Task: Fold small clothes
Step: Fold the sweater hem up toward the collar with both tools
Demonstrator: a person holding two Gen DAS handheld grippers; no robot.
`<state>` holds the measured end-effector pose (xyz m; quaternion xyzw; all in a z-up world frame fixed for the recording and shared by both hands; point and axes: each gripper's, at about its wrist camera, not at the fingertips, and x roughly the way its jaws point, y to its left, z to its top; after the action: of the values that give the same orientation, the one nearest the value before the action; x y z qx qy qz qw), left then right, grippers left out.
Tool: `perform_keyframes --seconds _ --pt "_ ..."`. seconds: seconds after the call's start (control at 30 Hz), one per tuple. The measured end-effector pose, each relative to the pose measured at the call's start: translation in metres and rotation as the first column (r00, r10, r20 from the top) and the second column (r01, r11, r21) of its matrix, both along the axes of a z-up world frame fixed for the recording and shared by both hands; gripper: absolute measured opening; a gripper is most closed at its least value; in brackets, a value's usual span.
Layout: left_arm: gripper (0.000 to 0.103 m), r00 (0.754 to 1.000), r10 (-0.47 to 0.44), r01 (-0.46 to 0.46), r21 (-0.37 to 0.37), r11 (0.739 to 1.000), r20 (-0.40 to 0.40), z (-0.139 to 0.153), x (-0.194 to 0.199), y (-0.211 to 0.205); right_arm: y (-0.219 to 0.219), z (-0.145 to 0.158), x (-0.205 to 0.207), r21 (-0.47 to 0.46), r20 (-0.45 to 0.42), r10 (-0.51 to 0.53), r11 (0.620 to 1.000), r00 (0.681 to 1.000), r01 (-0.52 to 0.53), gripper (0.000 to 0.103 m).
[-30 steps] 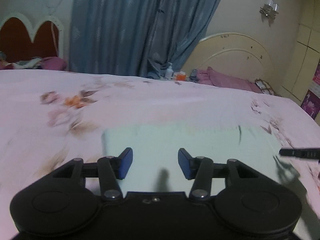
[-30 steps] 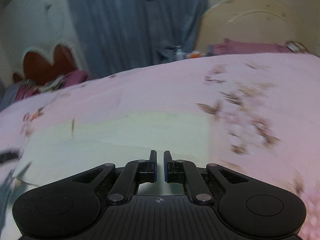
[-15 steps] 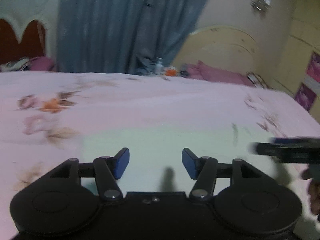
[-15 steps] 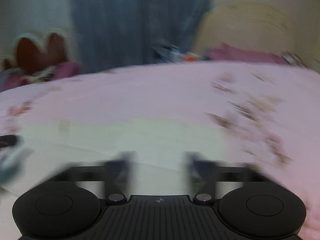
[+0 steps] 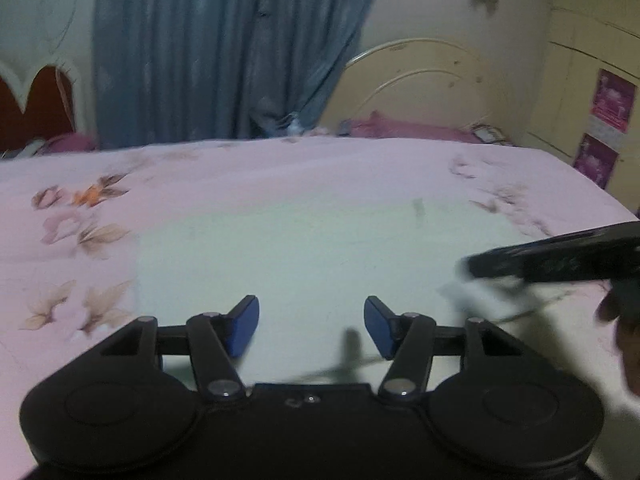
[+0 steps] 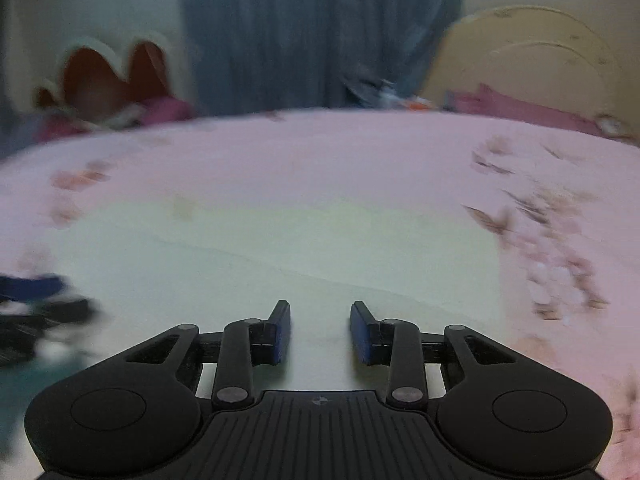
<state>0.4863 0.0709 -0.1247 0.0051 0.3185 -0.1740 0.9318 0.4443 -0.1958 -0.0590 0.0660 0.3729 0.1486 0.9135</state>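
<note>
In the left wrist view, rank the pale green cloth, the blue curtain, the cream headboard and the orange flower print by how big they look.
1. pale green cloth, though nearness inflates it
2. blue curtain
3. cream headboard
4. orange flower print, smallest by far

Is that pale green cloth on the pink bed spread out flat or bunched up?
Spread flat. The pale green cloth lies smooth on the pink floral bedsheet, one faint crease across it.

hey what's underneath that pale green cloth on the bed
The pale green cloth lies flat on the pink floral bedsheet, which shows all around it. Whether anything else sits beneath the cloth cannot be seen; it covers that patch.
</note>
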Motion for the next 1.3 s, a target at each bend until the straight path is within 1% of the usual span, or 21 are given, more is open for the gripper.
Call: perform_keyframes --seconds 0.07,0.13,0.23,0.3,0.37,0.43,0.5,0.53,0.6,0.67,0.7,0.77,0.8,0.87,0.9,0.93,0.97,1.0,1.03,1.1,1.3 --pt "0.056 0.999 -0.011 0.010 -0.016 1.000 -0.041 -0.006 0.000 -0.011 0.018 -0.003 -0.007 0.015 -0.023 0.063 0.998 0.998 -0.063 0.034" --pt "0.054 0.998 -0.006 0.005 -0.007 1.000 -0.069 -0.013 0.003 -0.015 0.032 -0.014 -0.012 0.011 -0.061 0.088 0.996 0.994 -0.087 0.034" --pt "0.055 0.998 -0.015 0.017 0.034 0.999 -0.064 -0.020 0.000 -0.016 0.032 -0.020 -0.019 -0.005 -0.049 0.082 0.997 0.995 -0.082 0.034" --pt "0.056 0.999 -0.004 0.008 0.077 0.997 -0.046 -0.017 -0.009 -0.007 0.025 -0.019 -0.019 -0.047 -0.037 0.083 0.995 0.996 -0.085 0.034" --pt "0.055 0.999 0.031 -0.028 0.083 0.996 -0.039 -0.013 -0.015 0.009 0.006 -0.020 -0.020 -0.076 -0.022 0.008 0.997 1.000 -0.010 0.034" --pt "0.054 0.996 0.065 -0.061 0.063 0.996 -0.059 -0.014 -0.018 0.031 -0.025 -0.022 -0.024 -0.087 -0.026 -0.110 0.990 0.994 0.108 0.034" --pt "0.053 0.995 0.064 -0.062 0.028 0.998 -0.073 -0.016 -0.019 0.044 -0.052 -0.027 -0.027 -0.107 -0.033 -0.194 0.976 0.980 0.189 0.034" --pt "0.053 0.995 0.062 -0.061 0.026 0.998 -0.074 -0.015 -0.018 0.044 -0.061 -0.029 -0.028 -0.107 -0.041 -0.207 0.974 0.978 0.201 0.034" --pt "0.052 0.995 0.073 -0.070 0.039 0.997 -0.061 -0.010 -0.020 0.039 -0.069 -0.025 -0.030 -0.099 -0.045 -0.203 0.975 0.978 0.198 0.034" --pt "0.054 0.995 0.091 -0.089 0.042 0.995 -0.035 -0.006 -0.021 0.036 -0.069 -0.018 -0.034 -0.103 -0.009 -0.215 0.972 0.977 0.213 0.034" --pt "0.054 0.995 0.094 -0.093 0.038 0.995 -0.038 -0.007 -0.020 0.034 -0.068 -0.015 -0.034 -0.092 0.001 -0.225 0.970 0.974 0.225 0.034" --pt "0.053 0.991 0.099 -0.096 0.043 0.994 -0.090 -0.014 -0.013 0.035 -0.068 -0.023 -0.031 -0.100 -0.041 -0.240 0.967 0.970 0.235 0.034" --pt "0.053 0.992 0.103 -0.100 0.036 0.994 -0.077 -0.010 -0.014 0.036 -0.072 -0.029 -0.027 -0.110 -0.073 -0.249 0.964 0.966 0.241 0.034" --pt "0.056 0.994 0.101 -0.100 0.030 0.995 -0.033 -0.002 -0.019 0.037 -0.074 -0.022 -0.027 -0.099 -0.068 -0.253 0.964 0.965 0.246 0.034" --pt "0.056 0.994 0.108 -0.107 0.042 0.993 -0.018 -0.001 -0.019 0.037 -0.075 -0.016 -0.030 -0.095 -0.044 -0.253 0.964 0.966 0.248 0.034" --pt "0.056 0.993 0.113 -0.111 0.048 0.993 -0.032 -0.003 -0.016 0.039 -0.076 -0.013 -0.034 -0.090 -0.020 -0.252 0.964 0.968 0.249 0.034" --pt "0.056 0.992 0.113 -0.110 0.044 0.993 -0.063 -0.008 -0.012 0.041 -0.076 -0.014 -0.033 -0.094 -0.022 -0.252 0.964 0.967 0.249 0.034" --pt "0.057 0.991 0.107 -0.103 0.046 0.994 -0.081 -0.013 -0.009 0.042 -0.075 -0.021 -0.029 -0.110 -0.057 -0.253 0.963 0.966 0.245 0.034" --pt "0.057 0.993 0.097 -0.092 0.065 0.994 -0.069 -0.015 -0.010 0.041 -0.074 -0.027 -0.026 -0.121 -0.081 -0.249 0.964 0.965 0.238 0.034" --pt "0.057 0.994 0.089 -0.083 0.088 0.993 -0.068 -0.014 -0.010 0.038 -0.074 -0.026 -0.026 -0.129 -0.078 -0.247 0.963 0.966 0.236 0.034" --pt "0.057 0.992 0.105 -0.099 0.091 0.991 -0.072 -0.013 -0.012 0.036 -0.075 -0.027 -0.026 -0.132 -0.085 -0.232 0.967 0.969 0.220 0.034"
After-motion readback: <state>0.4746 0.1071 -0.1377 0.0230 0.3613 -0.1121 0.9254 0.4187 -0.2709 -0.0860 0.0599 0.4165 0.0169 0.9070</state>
